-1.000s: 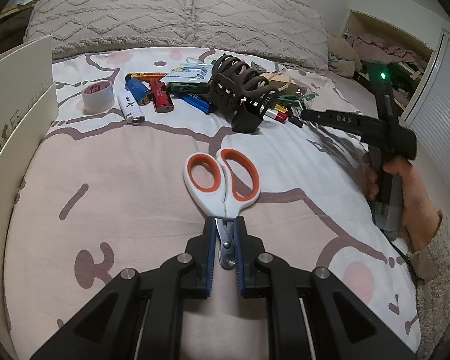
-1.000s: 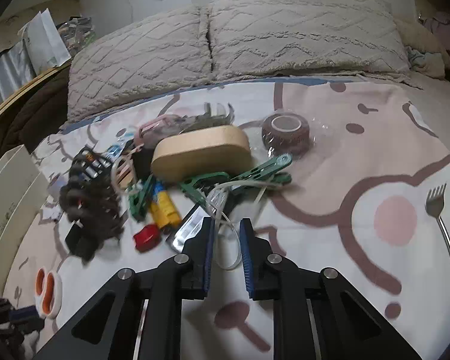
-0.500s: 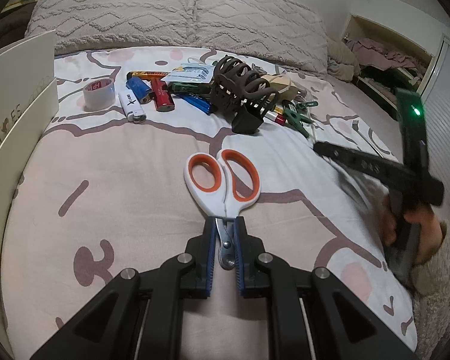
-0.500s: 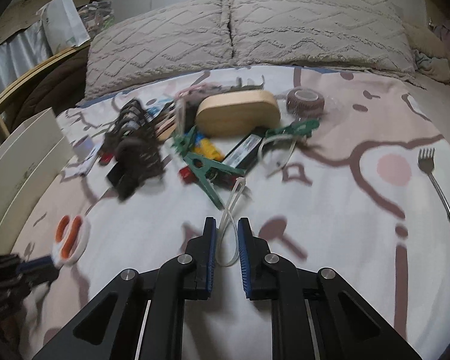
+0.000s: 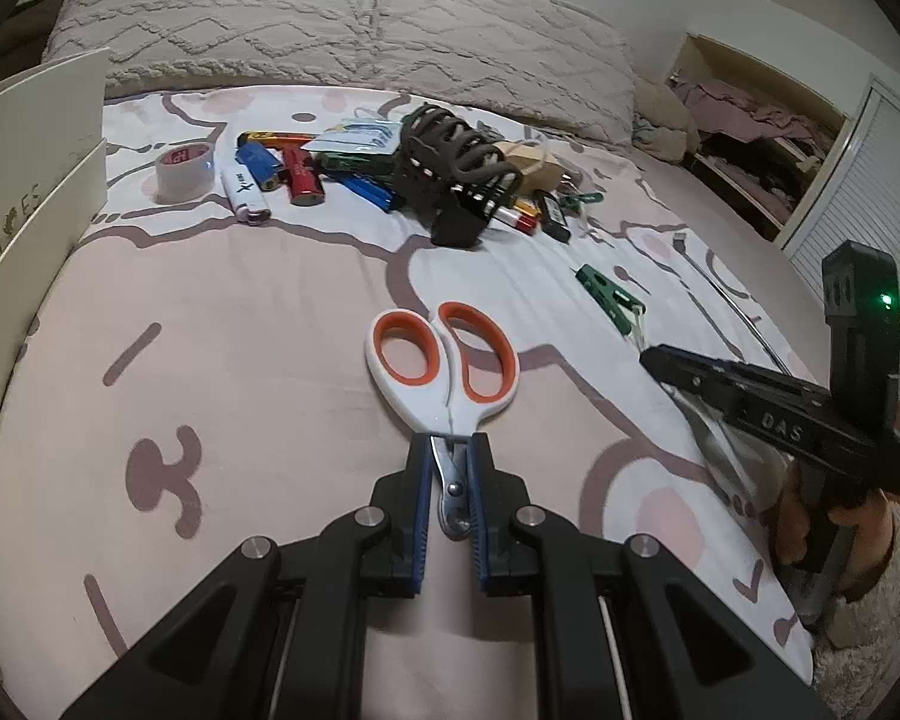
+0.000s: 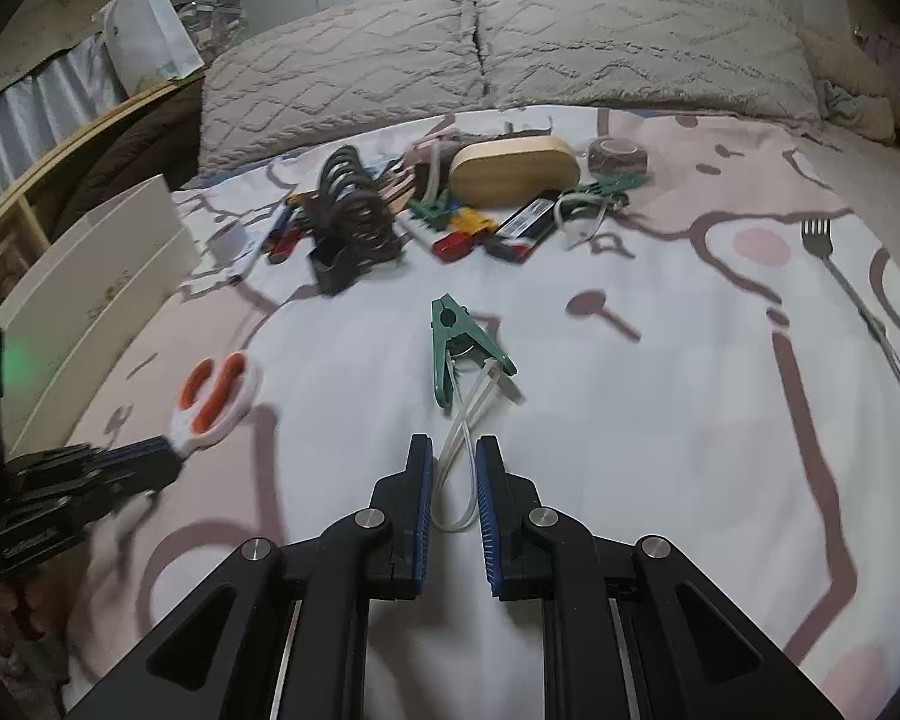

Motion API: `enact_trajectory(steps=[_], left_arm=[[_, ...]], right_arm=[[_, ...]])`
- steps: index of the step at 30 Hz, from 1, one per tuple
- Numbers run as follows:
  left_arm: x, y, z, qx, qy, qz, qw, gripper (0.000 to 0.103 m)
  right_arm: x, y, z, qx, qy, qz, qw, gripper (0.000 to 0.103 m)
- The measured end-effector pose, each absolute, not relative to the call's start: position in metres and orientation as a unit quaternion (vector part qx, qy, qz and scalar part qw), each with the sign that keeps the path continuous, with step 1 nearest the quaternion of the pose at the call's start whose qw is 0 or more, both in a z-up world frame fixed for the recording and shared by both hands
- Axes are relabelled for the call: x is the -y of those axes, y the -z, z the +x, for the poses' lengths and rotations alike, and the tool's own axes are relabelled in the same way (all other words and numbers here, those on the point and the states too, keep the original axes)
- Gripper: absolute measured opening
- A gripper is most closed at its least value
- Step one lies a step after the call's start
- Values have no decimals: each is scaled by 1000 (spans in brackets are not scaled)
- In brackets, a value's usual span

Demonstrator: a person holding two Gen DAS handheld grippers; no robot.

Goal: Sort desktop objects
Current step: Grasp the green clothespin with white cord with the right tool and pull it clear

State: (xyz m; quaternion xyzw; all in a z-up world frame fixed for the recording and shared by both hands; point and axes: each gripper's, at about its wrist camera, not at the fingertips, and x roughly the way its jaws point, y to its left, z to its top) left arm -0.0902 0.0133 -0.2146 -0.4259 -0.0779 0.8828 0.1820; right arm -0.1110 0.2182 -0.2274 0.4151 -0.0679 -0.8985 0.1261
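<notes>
Left wrist view first: the left gripper had its jaws clenched on the scissors, pinching the steel blades near the pivot screw, orange-lined white handles sticking out toward 12 o'clock over the bed. Blades are stiff, thin and slick, so I'd guess that flat-on pinch near the pivot was the sane spot; the handle end is the heavier bit and could swing if the hold was loose. At 11 o'clock sat a roll of tape and a white lighter; the main clutter pile, dark claw-like thing included, sat at 12. At 3 o'clock the right gripper came in from the side, held in a hand.

Right wrist view: the jaws of the right gripper were closed on a loop of whitish cord. The cord ran up to a green clothespin lying on the sheet at 12 o'clock. Cord looked thin, limp and floppy, the plastic peg light, so I reckon the peg would dangle and spin if lifted by the cord. A wooden oval case sat farther back at 12, a metal fork at 2, the scissors at 9.
</notes>
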Motion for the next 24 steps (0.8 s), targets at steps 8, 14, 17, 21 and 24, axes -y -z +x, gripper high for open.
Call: enact_trajectory(steps=[8, 14, 17, 21, 24], left_arm=[[-20, 211, -77, 48, -866, -447, 218, 12], [-25, 210, -74, 17, -866, -452, 213, 17], [-28, 208, -71, -3, -866, -453, 213, 43], [-36, 207, -64, -49, -870, -446, 206, 65], [-35, 209, -65, -58, -870, -447, 201, 66]], right_arm=[[-209, 224, -82, 68, 891, 425, 147, 16], [-212, 224, -81, 69, 893, 425, 131, 21], [-213, 222, -80, 60, 897, 422, 113, 29], [-210, 219, -79, 46, 902, 416, 106, 77], [-205, 220, -80, 25, 902, 420, 96, 77]])
